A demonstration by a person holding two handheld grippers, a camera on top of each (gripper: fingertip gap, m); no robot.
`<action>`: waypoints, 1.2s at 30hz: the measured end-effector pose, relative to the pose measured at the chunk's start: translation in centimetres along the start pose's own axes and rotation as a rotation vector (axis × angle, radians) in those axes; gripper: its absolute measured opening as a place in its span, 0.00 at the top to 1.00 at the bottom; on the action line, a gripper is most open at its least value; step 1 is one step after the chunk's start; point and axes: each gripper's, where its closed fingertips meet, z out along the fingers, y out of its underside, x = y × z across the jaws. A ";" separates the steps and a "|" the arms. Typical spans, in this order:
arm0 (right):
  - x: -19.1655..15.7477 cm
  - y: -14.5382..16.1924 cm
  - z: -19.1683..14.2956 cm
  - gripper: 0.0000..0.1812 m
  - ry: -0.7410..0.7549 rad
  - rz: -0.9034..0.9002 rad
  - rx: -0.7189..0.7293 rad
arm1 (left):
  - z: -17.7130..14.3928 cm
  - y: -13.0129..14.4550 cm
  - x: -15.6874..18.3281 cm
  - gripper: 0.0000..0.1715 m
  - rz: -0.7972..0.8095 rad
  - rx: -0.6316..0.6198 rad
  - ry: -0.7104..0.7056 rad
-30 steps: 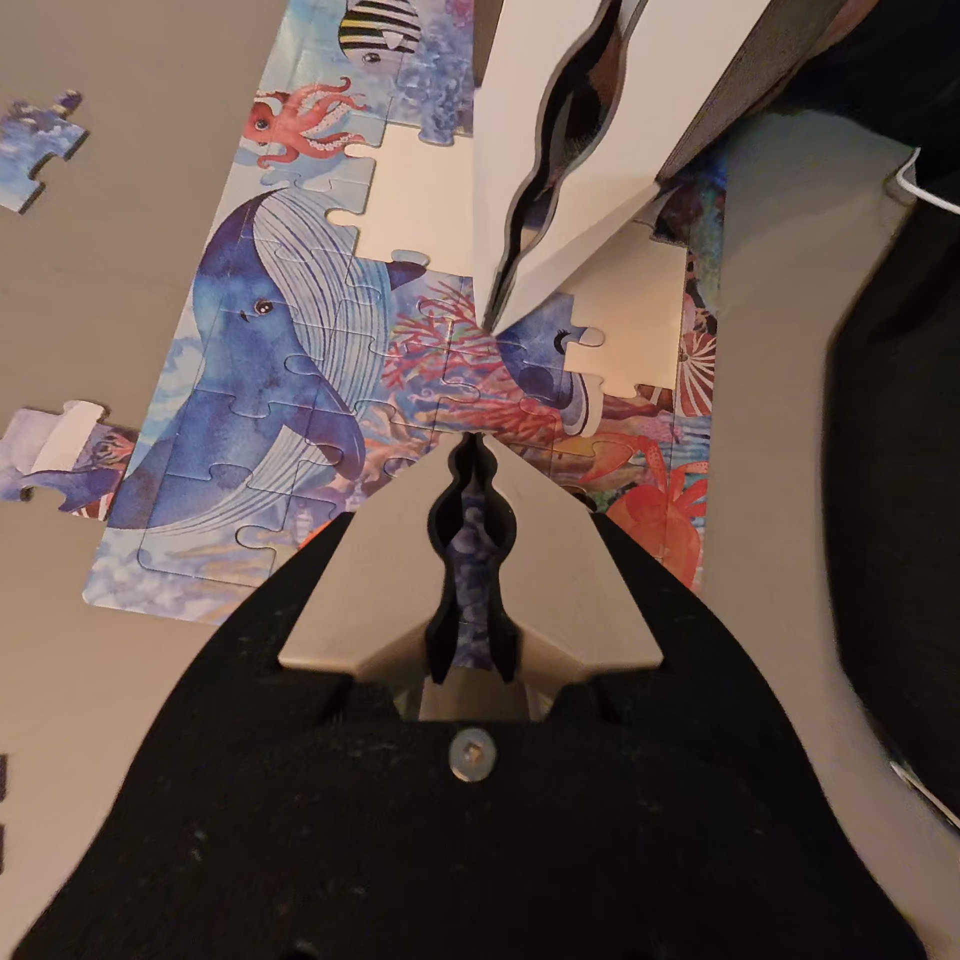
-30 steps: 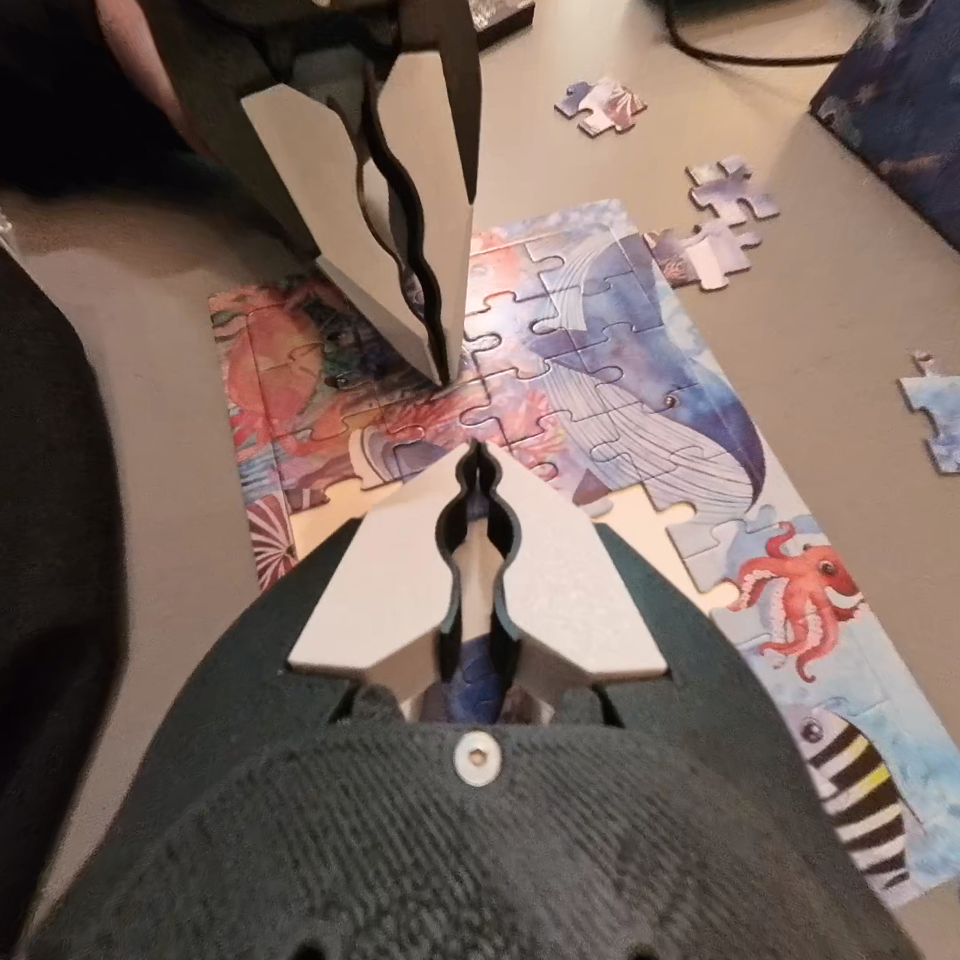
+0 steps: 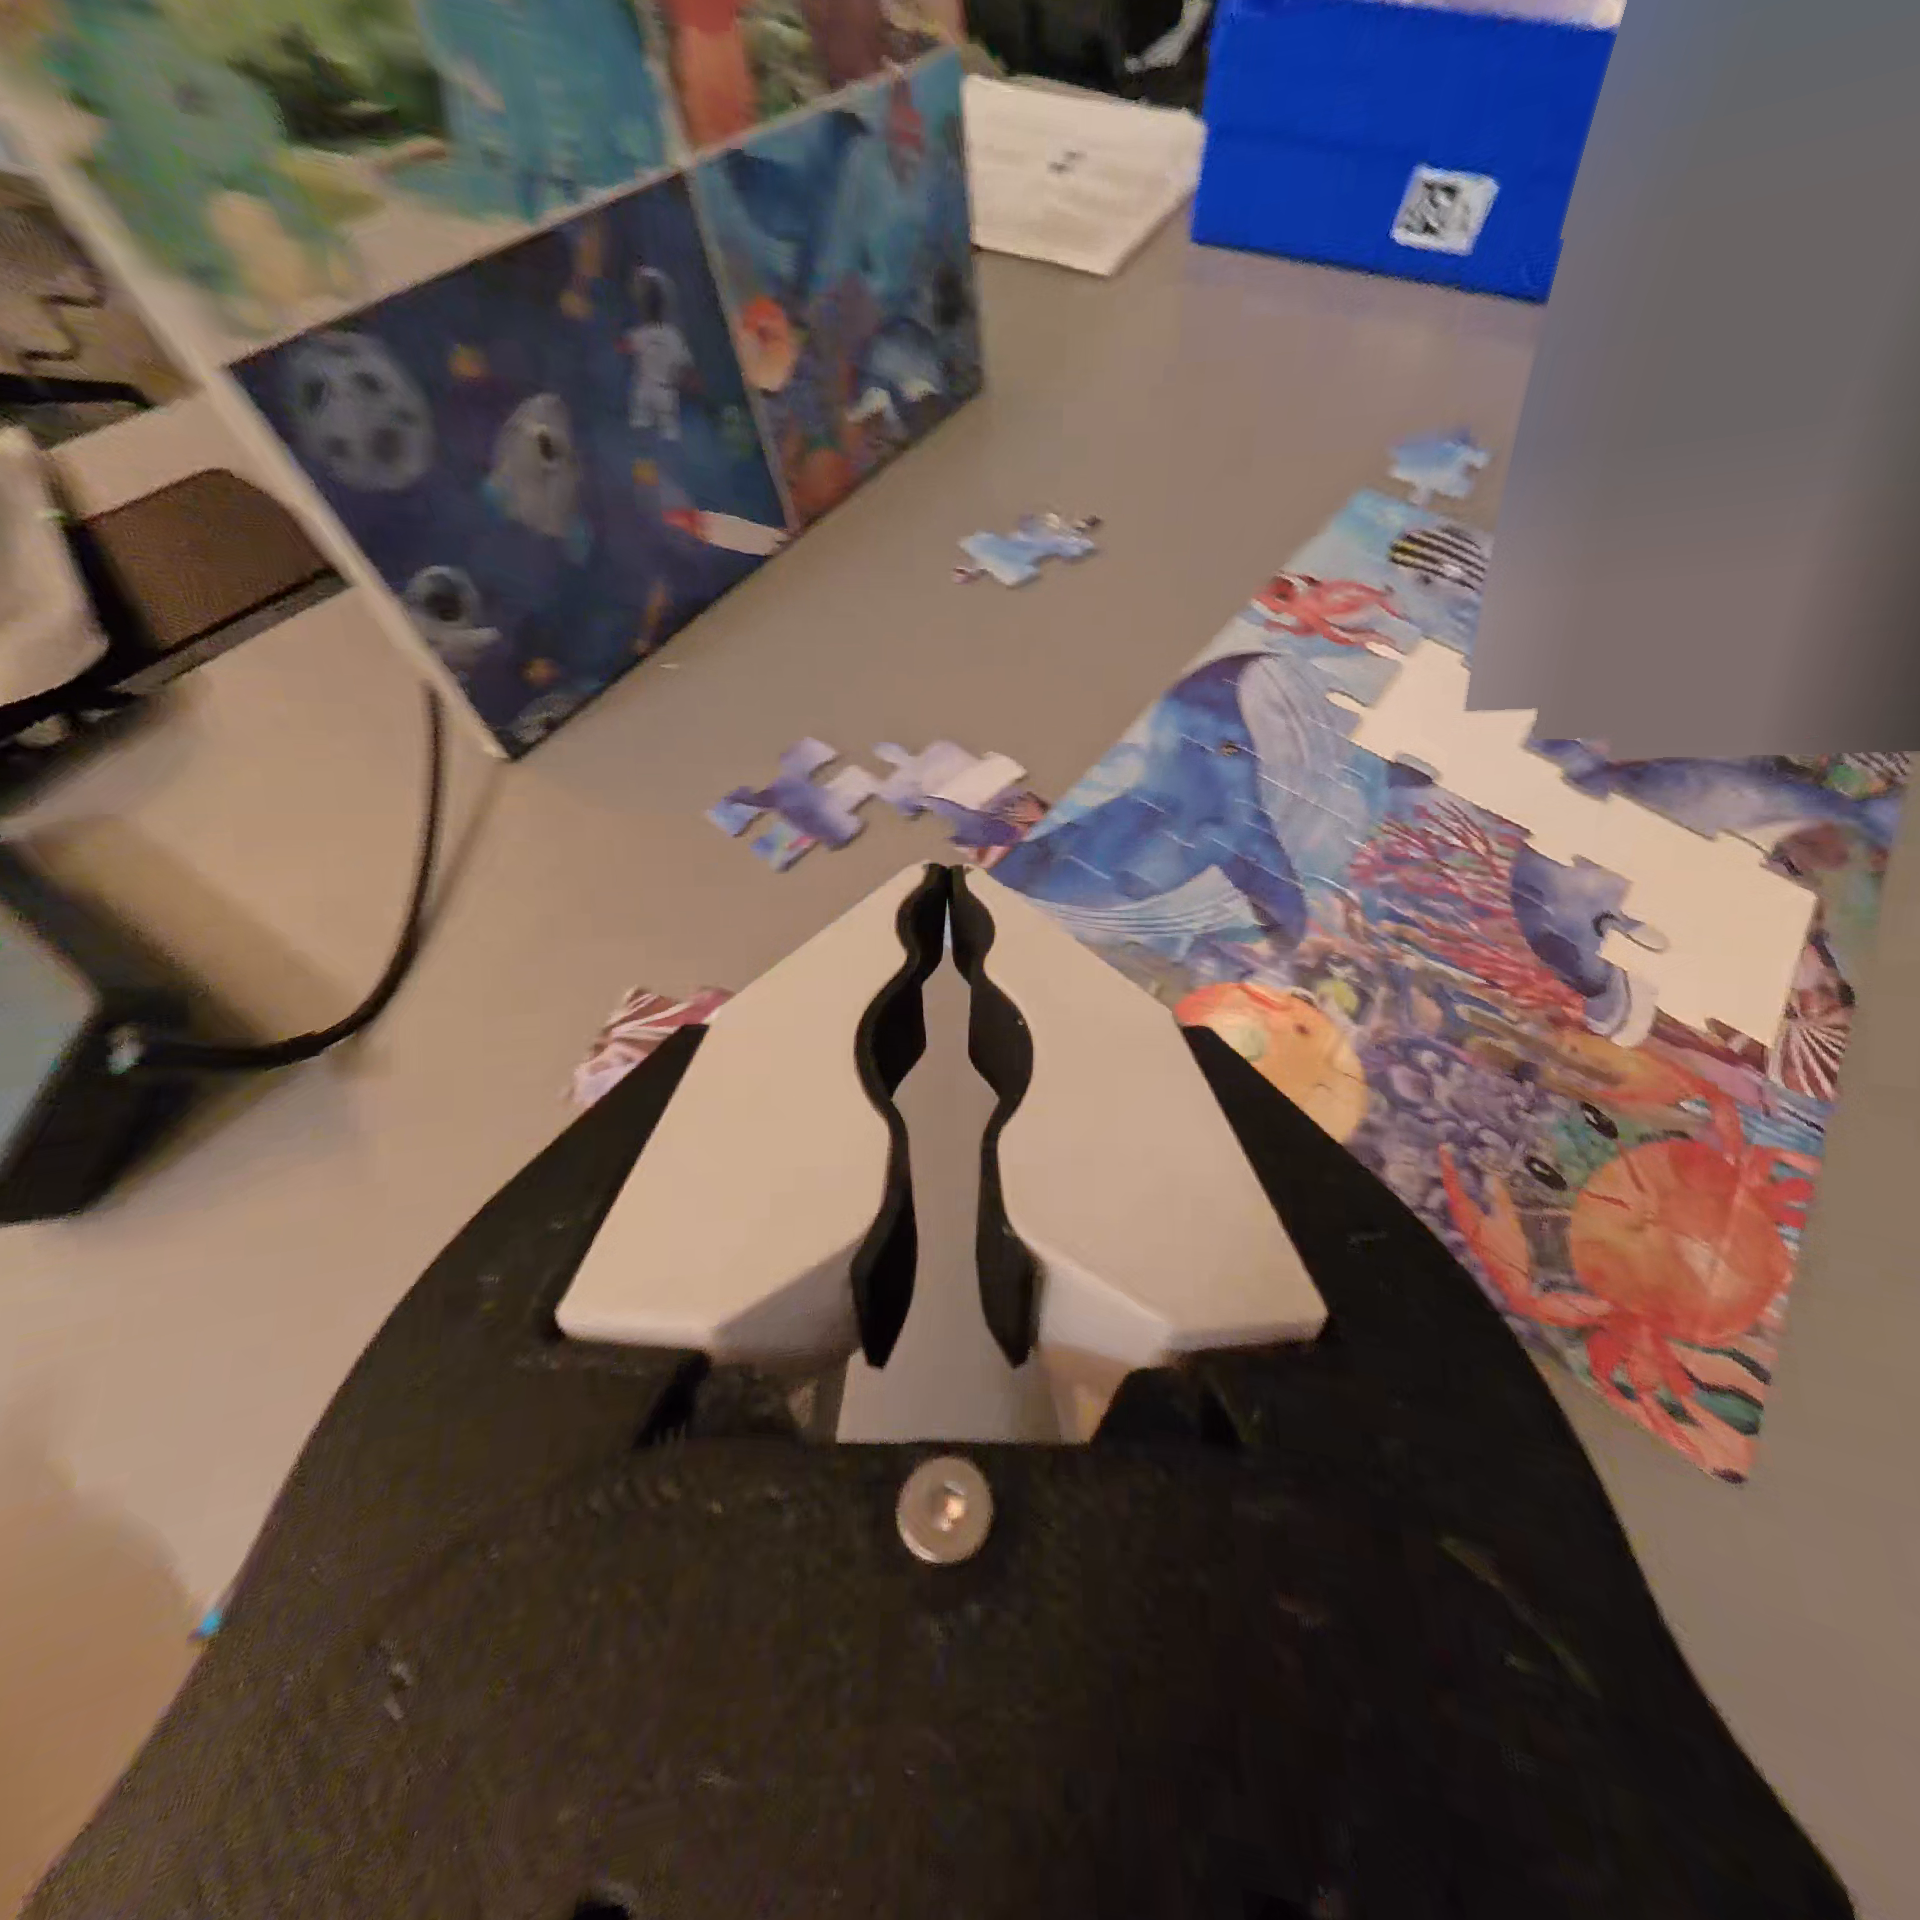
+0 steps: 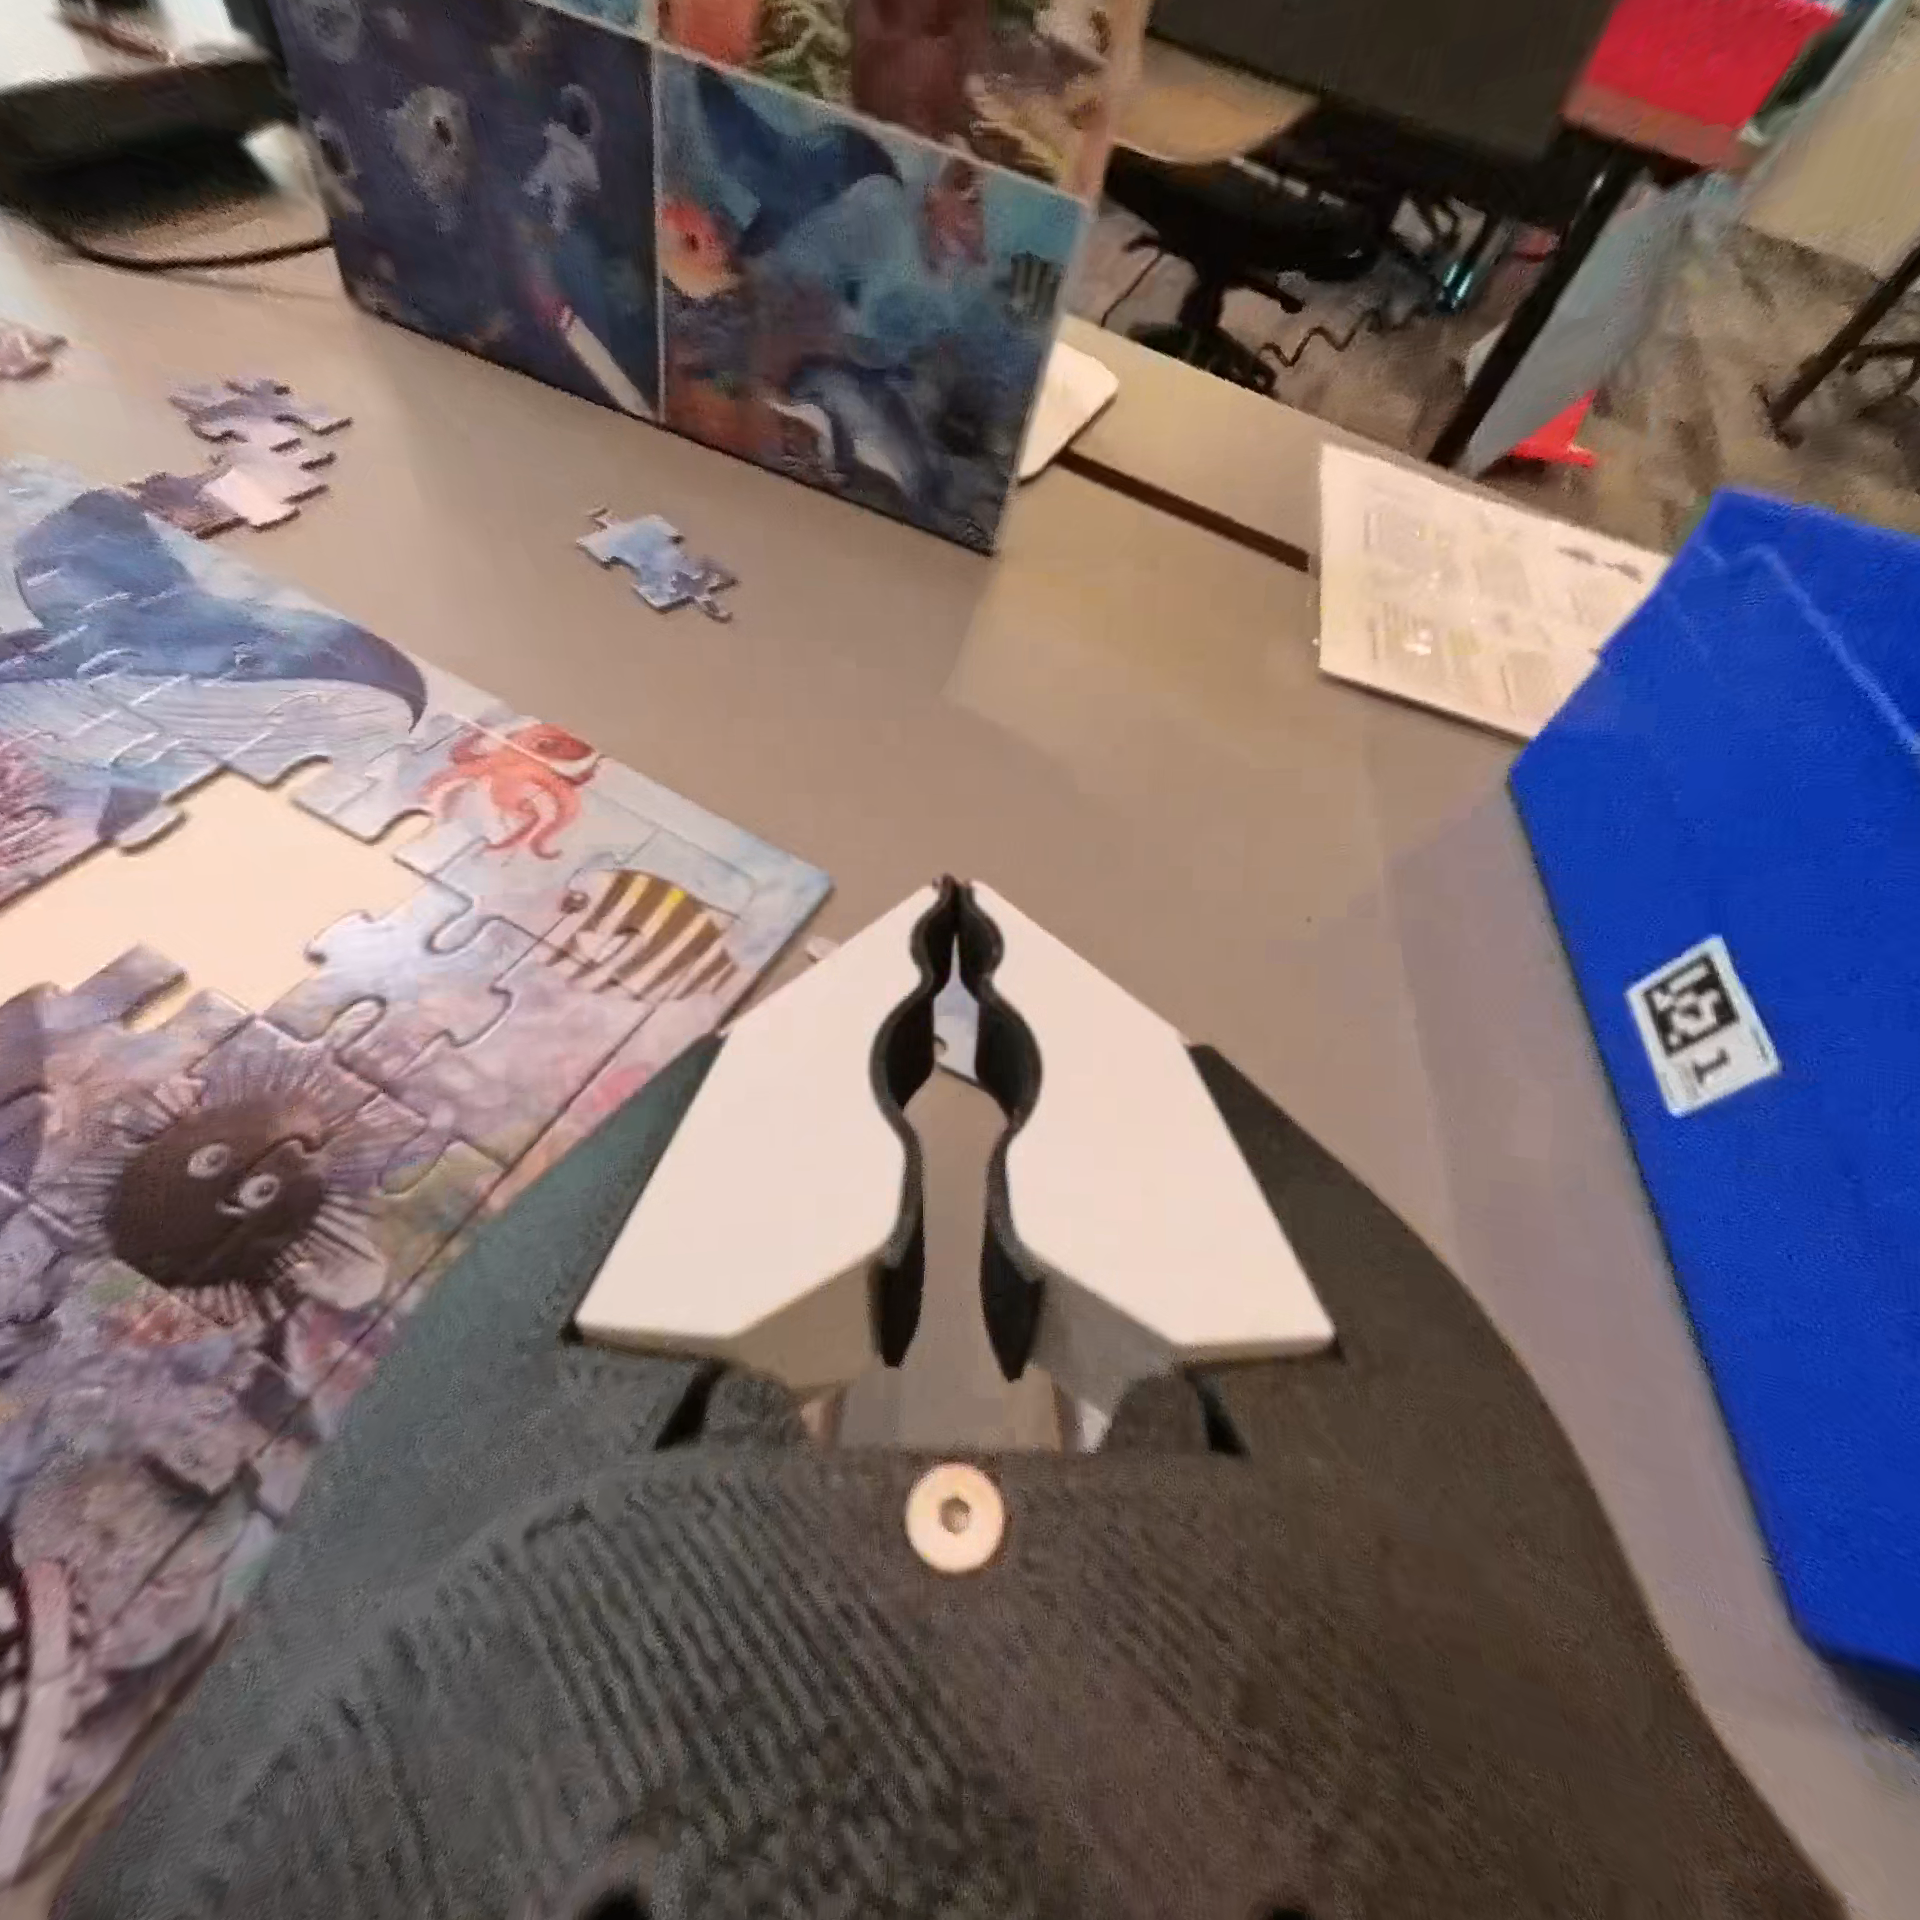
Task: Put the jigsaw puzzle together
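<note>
The left gripper [image 3: 948, 878] is held above the grey table [image 3: 1195, 416], its jaws closed together at the tips with nothing between them. The right gripper [image 4: 956, 891] is likewise raised over the table, jaws closed and empty. The jigsaw puzzle [image 3: 1455, 987] is seen lying flat on the table, to the right of the left gripper and to the left of the right gripper [image 4: 312, 935]; it is partly assembled, with a pale uncovered gap [image 3: 1621, 862] in its middle. Loose pieces [image 3: 862, 795] are noted on the table just beside the puzzle's edge, one more [image 3: 1023, 545] lying farther off, also seen in the right wrist view [image 4: 660, 566]. A picture-covered puzzle box [image 3: 582, 436] is stood upright beyond them. A blue bin [image 4: 1766, 987] and a printed sheet [image 4: 1455, 592] are recorded at the right.
</note>
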 end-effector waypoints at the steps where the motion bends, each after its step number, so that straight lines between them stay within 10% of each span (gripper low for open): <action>1: 0.8 0.3 -0.3 1.00 -0.012 0.048 0.013 | -0.3 0.0 -0.8 1.00 -0.017 0.016 -0.017; 8: -0.8 -0.2 -0.3 1.00 -0.143 0.132 0.063 | 0.5 2.0 -2.0 1.00 -0.052 -0.030 -0.020; 14: -2.4 0.3 0.7 1.00 -0.152 0.054 0.010 | 2.3 2.3 5.5 1.00 0.137 -0.088 0.237; 18: -2.7 0.0 0.6 1.00 -0.189 0.100 0.028 | 4.4 6.6 8.5 1.00 0.284 -0.364 0.268; 36: -2.9 -0.3 0.5 1.00 -0.204 0.116 0.044 | 4.3 5.2 10.7 1.00 0.267 -0.306 0.307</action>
